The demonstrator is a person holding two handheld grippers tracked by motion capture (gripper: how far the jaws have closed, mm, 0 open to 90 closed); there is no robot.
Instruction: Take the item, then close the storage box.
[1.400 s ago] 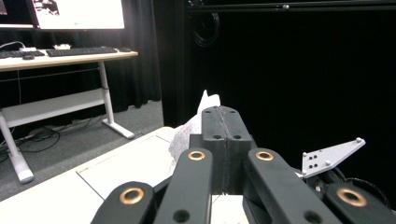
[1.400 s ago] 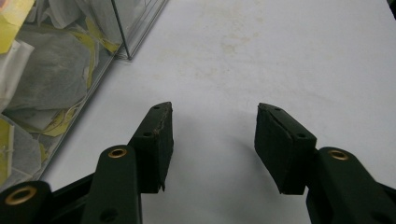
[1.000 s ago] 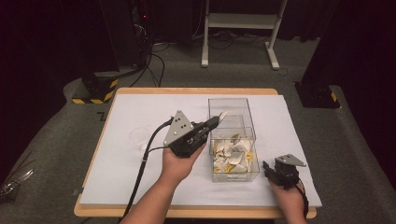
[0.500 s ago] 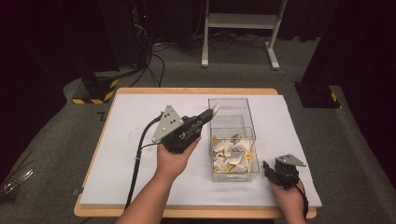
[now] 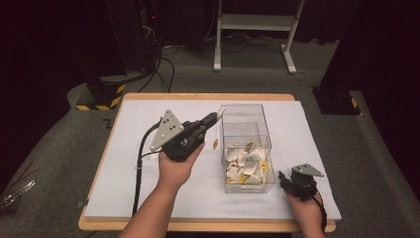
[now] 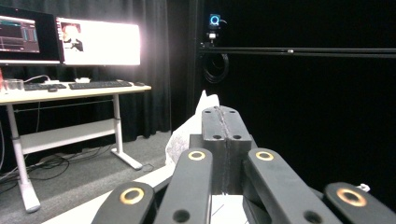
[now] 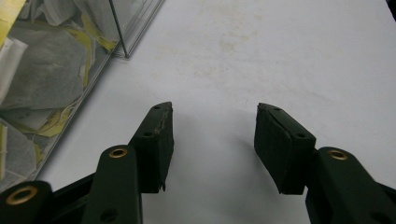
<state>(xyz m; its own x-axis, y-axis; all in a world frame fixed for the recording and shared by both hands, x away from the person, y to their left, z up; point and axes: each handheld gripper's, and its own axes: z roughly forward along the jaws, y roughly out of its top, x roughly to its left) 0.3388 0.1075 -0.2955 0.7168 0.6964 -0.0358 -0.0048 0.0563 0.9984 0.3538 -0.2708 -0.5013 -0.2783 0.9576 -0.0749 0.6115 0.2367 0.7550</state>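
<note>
— So, what has the left gripper [image 5: 212, 120] got?

— Its jaws are pressed together on a white tea bag [image 6: 194, 128], pinched at one edge; the pouch sticks out beyond the tips and off to one side of them. In the high view the tea bag [image 5: 221, 111] shows as a pale sliver right at the jaw tips, with its small yellow tag [image 5: 215, 144] hanging on a string below them.

— And where is that relative to the box?

— The jaw tips sit just beside the upper rim of the clear plastic box [image 5: 262, 119], on its outer side, raised off the white table cover [image 5: 148, 193]. More tea bags [image 5: 245, 166] lie piled in the box's near compartment (the far compartment I cannot read through the walls).

— The right gripper [image 5: 286, 179]?

— Partly open, roughly halfway, nothing between the jaws. Bare white cover lies under the gap, and the box's corner [image 7: 122, 49] stands ahead of the jaw tips, off to one side, well apart from them.
</note>
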